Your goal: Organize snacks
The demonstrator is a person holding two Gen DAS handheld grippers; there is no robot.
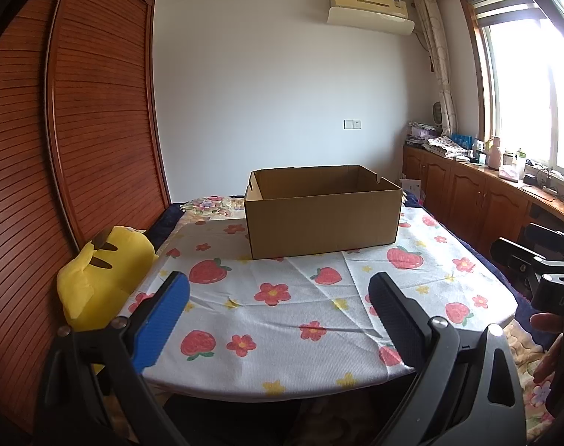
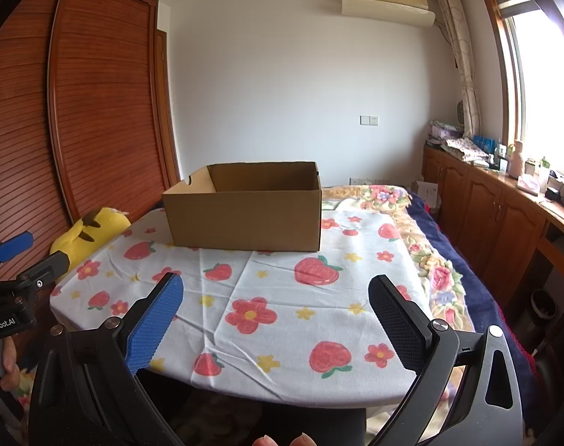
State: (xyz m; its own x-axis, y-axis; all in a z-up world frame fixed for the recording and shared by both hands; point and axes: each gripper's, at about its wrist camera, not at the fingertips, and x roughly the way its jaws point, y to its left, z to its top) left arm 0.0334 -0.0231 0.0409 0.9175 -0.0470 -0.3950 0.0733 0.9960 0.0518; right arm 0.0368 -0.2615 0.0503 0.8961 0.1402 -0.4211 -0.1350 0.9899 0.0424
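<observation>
An open brown cardboard box (image 1: 322, 215) stands on a table covered with a strawberry-and-flower cloth (image 1: 282, 319); it also shows in the right wrist view (image 2: 244, 212), and what shows of its inside is bare. No snacks are in view. My left gripper (image 1: 278, 290) is open and empty, held over the table's near edge, well short of the box. My right gripper (image 2: 276, 293) is open and empty, also at the near edge. The left gripper shows at the left edge of the right wrist view (image 2: 25, 256); the right gripper's body shows at the right edge of the left wrist view (image 1: 534, 260).
A yellow plush toy (image 1: 103, 275) lies at the table's left edge beside a wooden slatted wardrobe (image 1: 77, 130). A floral blanket (image 2: 423, 245) lies under the cloth on the right. Wooden cabinets with clutter (image 2: 505, 200) run under the window.
</observation>
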